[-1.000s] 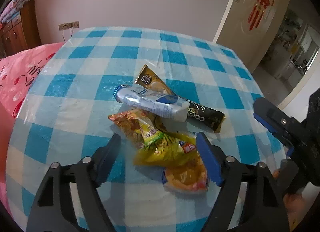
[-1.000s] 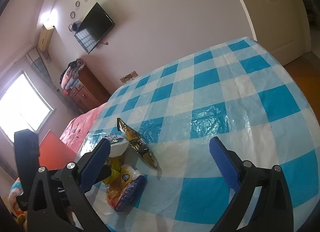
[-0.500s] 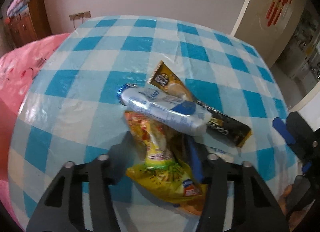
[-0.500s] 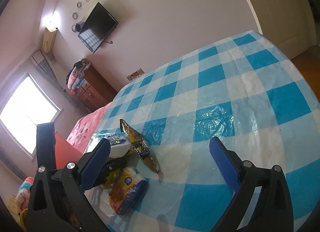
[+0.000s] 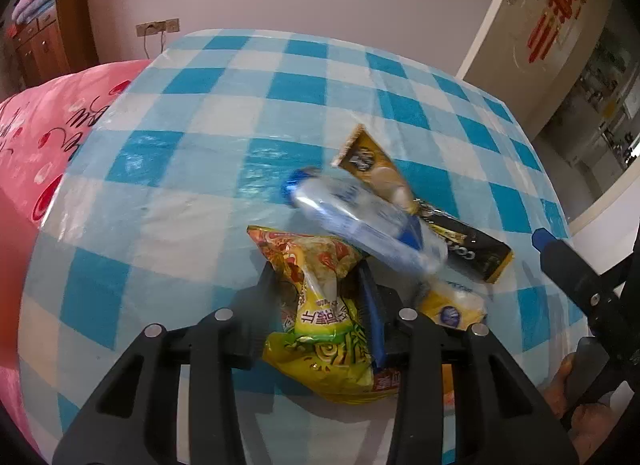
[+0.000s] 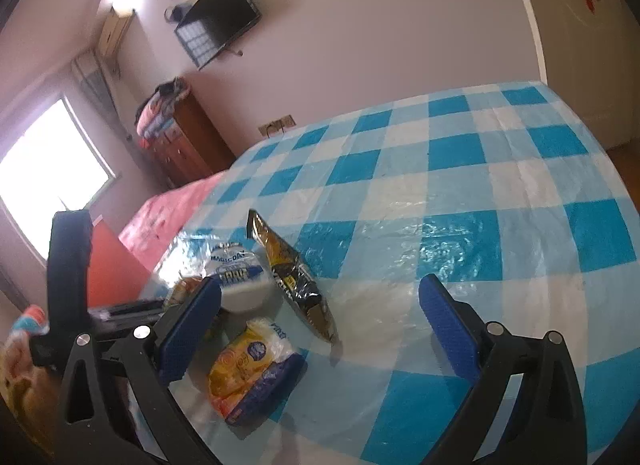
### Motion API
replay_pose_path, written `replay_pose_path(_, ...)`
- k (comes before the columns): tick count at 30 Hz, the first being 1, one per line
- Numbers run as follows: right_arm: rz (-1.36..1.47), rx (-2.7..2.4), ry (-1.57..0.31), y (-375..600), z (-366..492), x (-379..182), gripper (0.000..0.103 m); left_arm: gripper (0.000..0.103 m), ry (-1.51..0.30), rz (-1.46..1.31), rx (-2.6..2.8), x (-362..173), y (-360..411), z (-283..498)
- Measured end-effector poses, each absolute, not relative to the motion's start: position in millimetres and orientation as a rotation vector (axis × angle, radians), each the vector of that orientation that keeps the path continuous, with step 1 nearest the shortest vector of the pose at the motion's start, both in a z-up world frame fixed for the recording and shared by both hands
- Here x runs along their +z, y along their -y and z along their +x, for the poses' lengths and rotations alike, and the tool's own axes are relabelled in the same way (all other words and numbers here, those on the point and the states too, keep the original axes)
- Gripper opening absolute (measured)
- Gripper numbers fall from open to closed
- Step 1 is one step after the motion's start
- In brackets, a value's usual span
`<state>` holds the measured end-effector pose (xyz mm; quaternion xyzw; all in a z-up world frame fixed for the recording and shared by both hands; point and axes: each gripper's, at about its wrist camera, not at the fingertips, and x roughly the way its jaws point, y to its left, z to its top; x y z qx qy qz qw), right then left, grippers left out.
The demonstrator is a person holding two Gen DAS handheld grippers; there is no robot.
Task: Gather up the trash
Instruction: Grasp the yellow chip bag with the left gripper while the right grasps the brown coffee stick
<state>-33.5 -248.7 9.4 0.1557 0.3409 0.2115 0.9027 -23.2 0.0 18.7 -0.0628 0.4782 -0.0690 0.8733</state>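
Note:
On the blue-and-white checked table [image 5: 192, 113] lies a heap of trash. My left gripper [image 5: 316, 271] has its jaws closing on a crumpled yellow snack bag [image 5: 320, 305], which is pinched between the pads. A clear plastic bottle [image 5: 360, 221] with a blue label lies blurred across the bag's far end. Behind it sits a black-and-gold sachet [image 5: 464, 243], and a yellow-orange packet [image 5: 452, 305] lies to the right. My right gripper [image 6: 320, 284] hangs open above the table, with the sachet [image 6: 288, 265], bottle [image 6: 236, 269] and packet [image 6: 252, 365] in front of it.
A pink quilt [image 5: 44, 125] borders the table's left side. A wooden dresser [image 6: 184, 141] and a wall television [image 6: 216, 21] stand beyond. A door [image 5: 536, 25] is at the back right. The table's right edge [image 5: 560, 225] drops to the floor. A hand [image 5: 576, 397] holds the right gripper.
The left jaws have narrowed from wide open onto the yellow snack bag, and the gripper has pushed in closer. The bottle has shifted and now looks blurred. The right gripper stayed open and rolled a little.

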Motion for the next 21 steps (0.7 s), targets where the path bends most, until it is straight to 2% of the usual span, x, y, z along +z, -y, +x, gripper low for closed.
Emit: replay_pose_path(21, 0.172, 0.397, -0.812, 216, -19, -1, 0.097, 0.041, -0.932, -0.246, -0.200, 23, -69, -43)
